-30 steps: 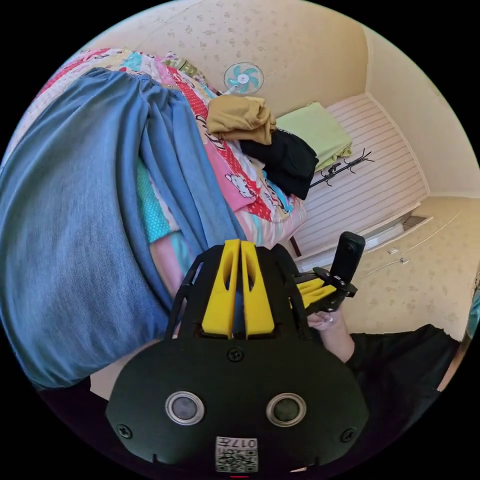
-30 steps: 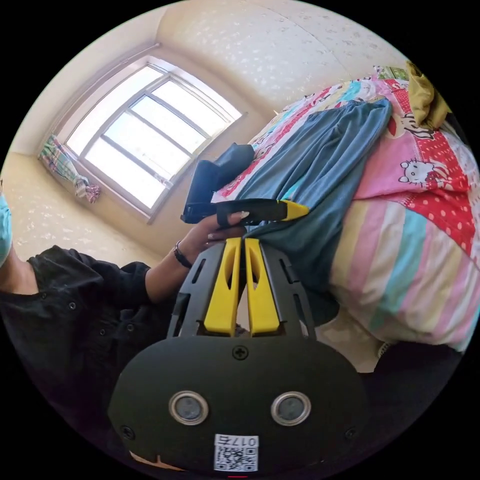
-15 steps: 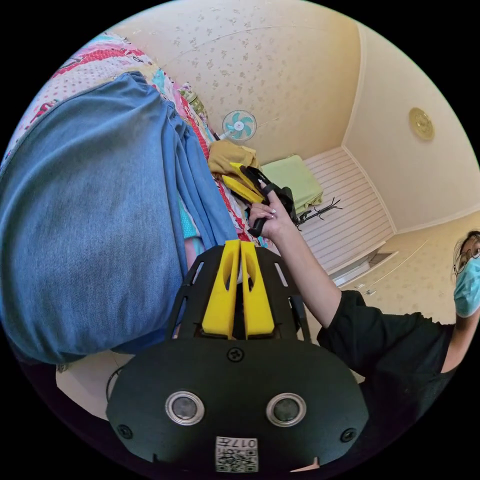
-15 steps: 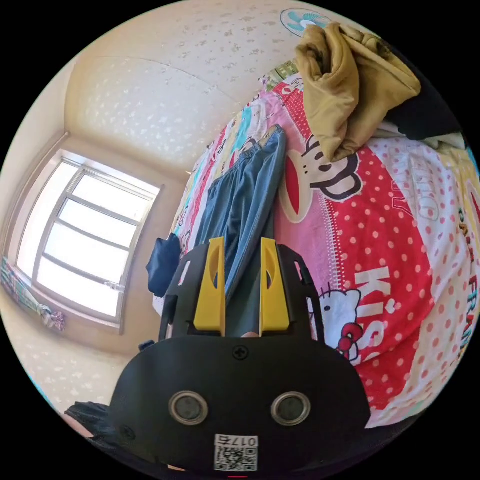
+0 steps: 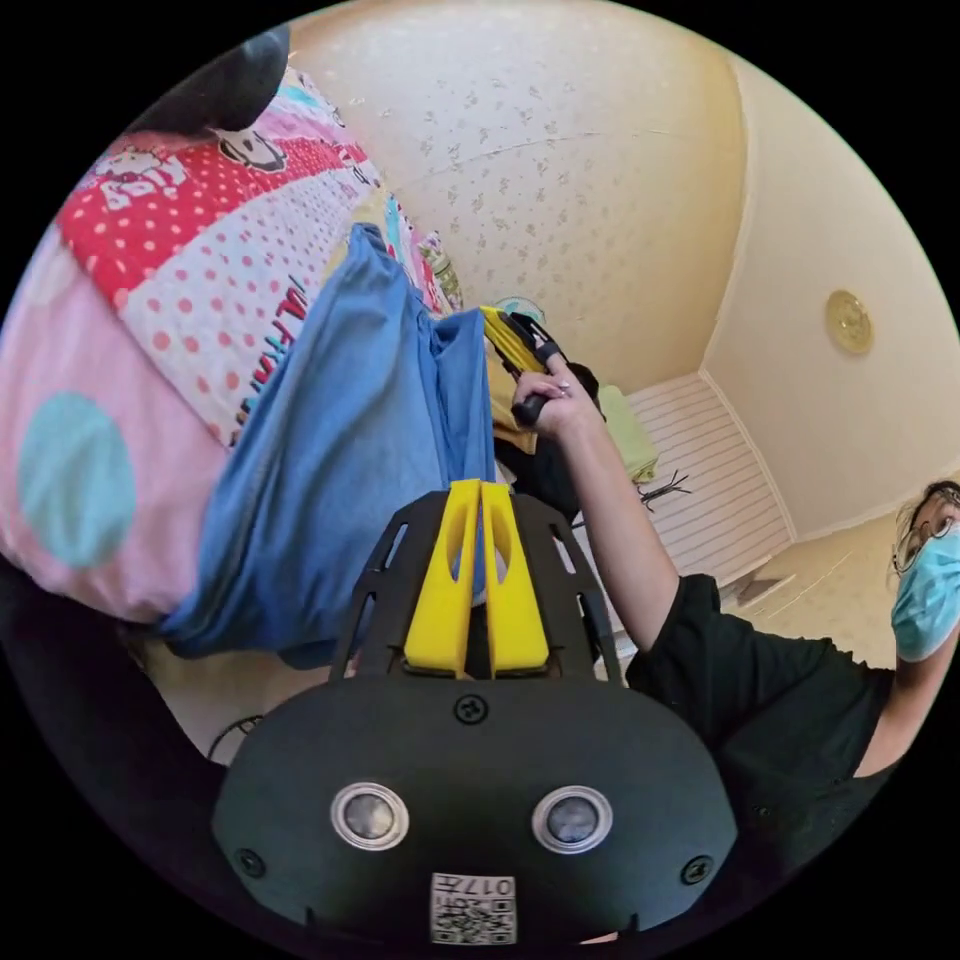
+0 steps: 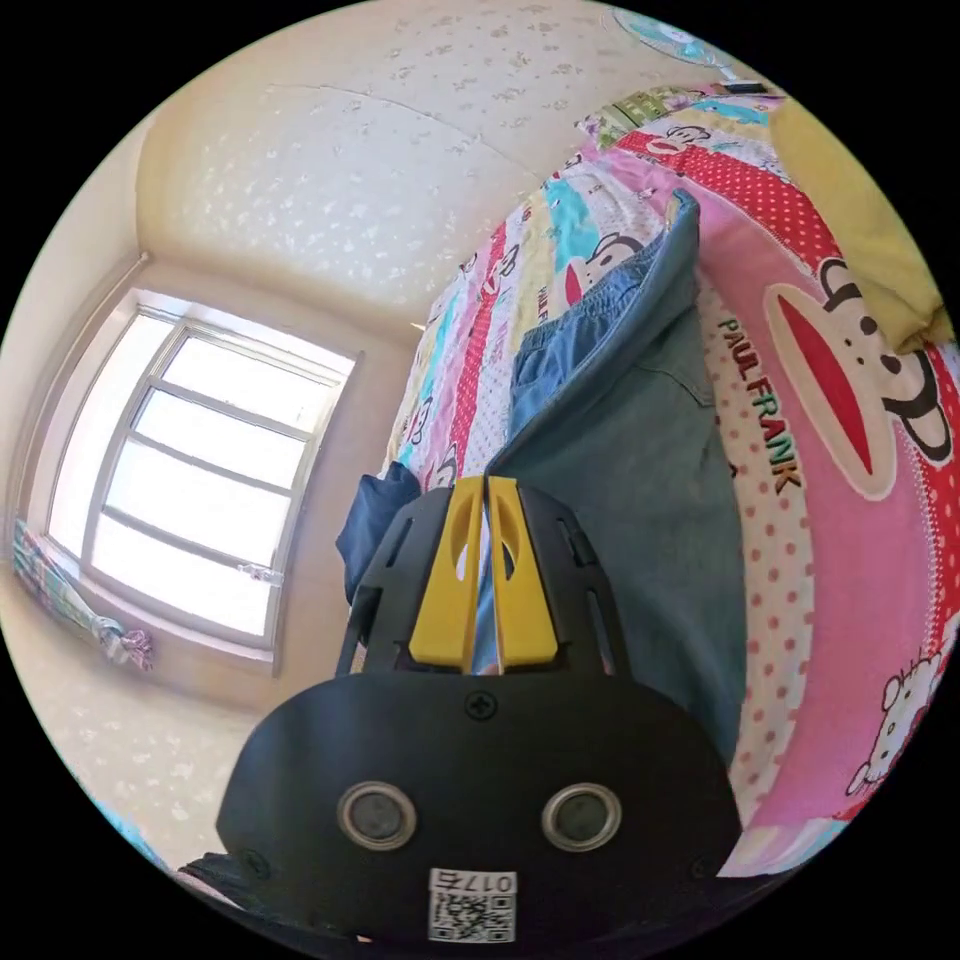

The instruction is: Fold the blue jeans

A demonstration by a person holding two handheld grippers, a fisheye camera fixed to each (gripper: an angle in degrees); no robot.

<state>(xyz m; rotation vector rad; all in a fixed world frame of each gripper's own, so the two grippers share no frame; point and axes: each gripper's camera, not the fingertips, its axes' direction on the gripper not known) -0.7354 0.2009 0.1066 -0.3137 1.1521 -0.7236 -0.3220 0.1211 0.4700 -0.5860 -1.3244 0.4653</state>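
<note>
As the right gripper [image 6: 487, 485] closes, its yellow jaws, which half a second ago stood wide astride the edge of the blue jeans [image 6: 620, 440], now sit pressed together with a sliver of blue cloth between them. The left gripper [image 5: 480, 490] stays as it was, jaws narrow and nipped on the denim at the end that hangs over the side of the bed.

Seen from the left gripper view, the person's hand [image 5: 560, 400] holds the right-hand tool at the far edge of the jeans. The garment lies stretched along the cartoon bedcover [image 6: 830, 560], its gathered waistband farthest from the right gripper's camera. With the second grip just taken, the jeans appear held at two points, and the fold looks ready to begin rather than under way; no part of the cloth seems to be doubled over yet.

Block letters printed on the bedcover in the right gripper view read "PAUL FRANK", beside a wide-mouthed monkey face, with a white cat figure nearer the bed's edge. In the left gripper view a strip of the same lettering is too skewed to read. A yellow garment [image 6: 860, 220] lies well apart from the jeans, and a dark blue cloth [image 6: 375, 515] sits toward the window [image 6: 200, 480].
</note>
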